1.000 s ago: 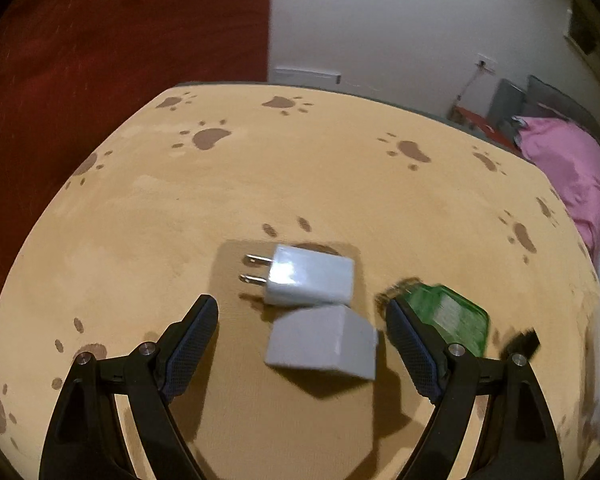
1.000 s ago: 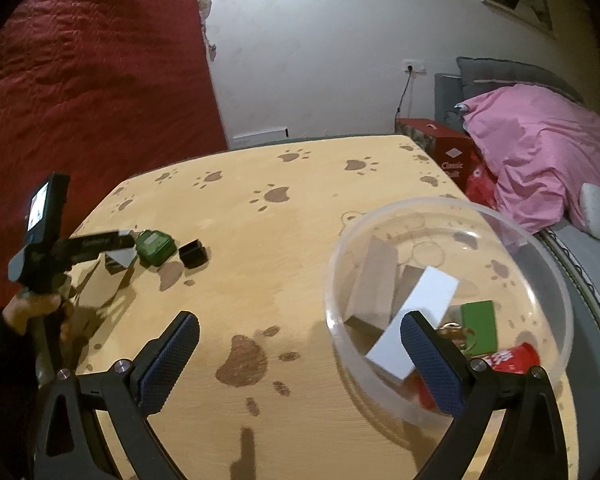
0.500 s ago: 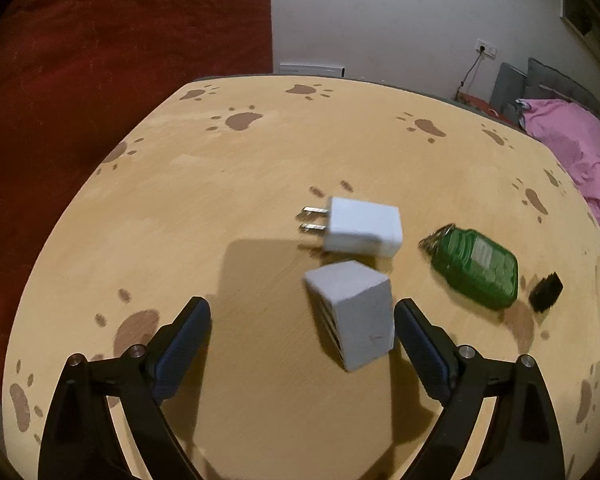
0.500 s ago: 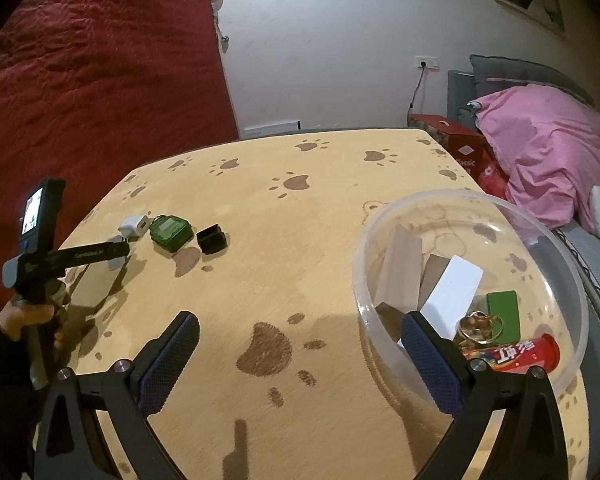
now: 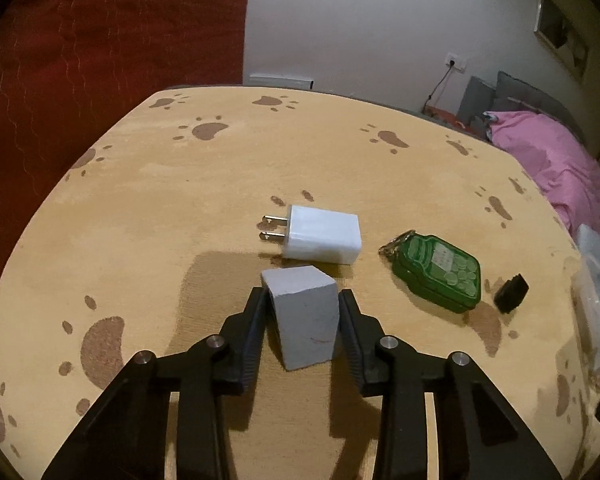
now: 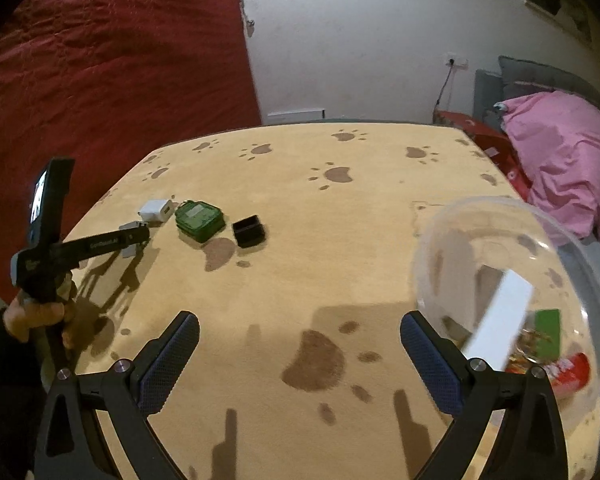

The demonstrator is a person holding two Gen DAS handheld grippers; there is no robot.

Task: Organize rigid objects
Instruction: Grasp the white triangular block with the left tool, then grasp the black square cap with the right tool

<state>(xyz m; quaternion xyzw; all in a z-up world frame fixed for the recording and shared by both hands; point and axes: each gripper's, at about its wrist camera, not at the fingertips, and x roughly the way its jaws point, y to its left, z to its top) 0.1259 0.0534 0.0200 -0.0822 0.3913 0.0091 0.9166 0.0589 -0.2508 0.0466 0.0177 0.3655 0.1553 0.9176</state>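
Observation:
My left gripper (image 5: 302, 300) is shut on a grey block (image 5: 304, 316), its two fingers pressed against the block's sides. Just beyond lie a white plug charger (image 5: 320, 235), a green key fob (image 5: 440, 273) and a small black box (image 5: 511, 293). In the right wrist view the left gripper (image 6: 136, 236) is at the far left with the grey block (image 6: 130, 226), next to the charger (image 6: 155, 211), the fob (image 6: 199, 220) and the black box (image 6: 249, 231). My right gripper (image 6: 300, 364) is open and empty above the table, beside the clear bowl (image 6: 452, 232).
The table (image 6: 340, 256) has a tan cloth with brown paw prints. The clear bowl at the right holds a white block (image 6: 500, 324), a green piece (image 6: 548, 332) and a red packet (image 6: 568, 372). A red curtain hangs at the left; a pink blanket (image 6: 560, 160) lies at the right.
My left gripper has closed on the grey block, which was lying loose between its open fingers. My right gripper has shifted left, so the bowl sits further right in its view.

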